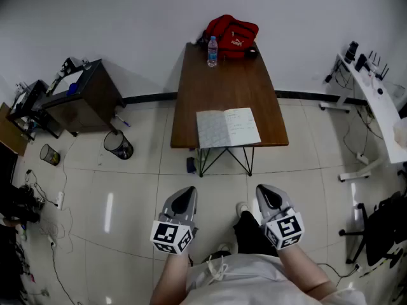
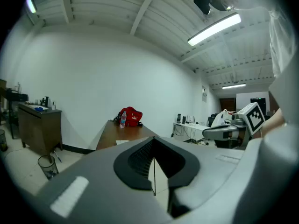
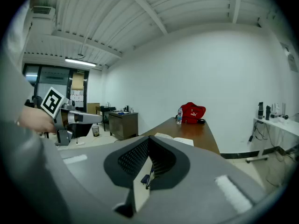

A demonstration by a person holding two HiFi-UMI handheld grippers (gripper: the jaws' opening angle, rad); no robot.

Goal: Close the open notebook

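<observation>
An open notebook (image 1: 227,127) with white handwritten pages lies flat at the near end of a brown table (image 1: 224,81); it shows again in the right gripper view as the notebook (image 3: 180,139) and as a pale sliver (image 2: 122,142) in the left gripper view. My left gripper (image 1: 184,199) and right gripper (image 1: 269,196) hang side by side over the floor, well short of the table. Both are shut with nothing between their jaws. In its own view the left gripper (image 2: 154,171) shows jaws meeting in a thin line, as does the right gripper (image 3: 147,174).
A red bag (image 1: 231,36) and a water bottle (image 1: 212,51) stand at the table's far end. A dark cabinet (image 1: 83,99) and a wire bin (image 1: 119,145) are to the left, a white desk (image 1: 375,100) and a black chair (image 1: 381,230) to the right. My feet (image 1: 242,210) stand on tiled floor.
</observation>
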